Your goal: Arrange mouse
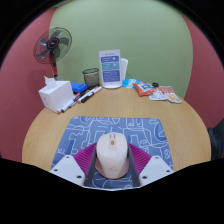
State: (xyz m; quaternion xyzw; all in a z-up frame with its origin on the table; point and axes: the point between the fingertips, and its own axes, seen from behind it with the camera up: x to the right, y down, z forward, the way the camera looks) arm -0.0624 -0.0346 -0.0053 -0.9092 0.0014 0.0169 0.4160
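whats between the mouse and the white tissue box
In the gripper view: patterned mousepad, then bare table. The mouse sits between the gripper fingers, short of the tissue box.
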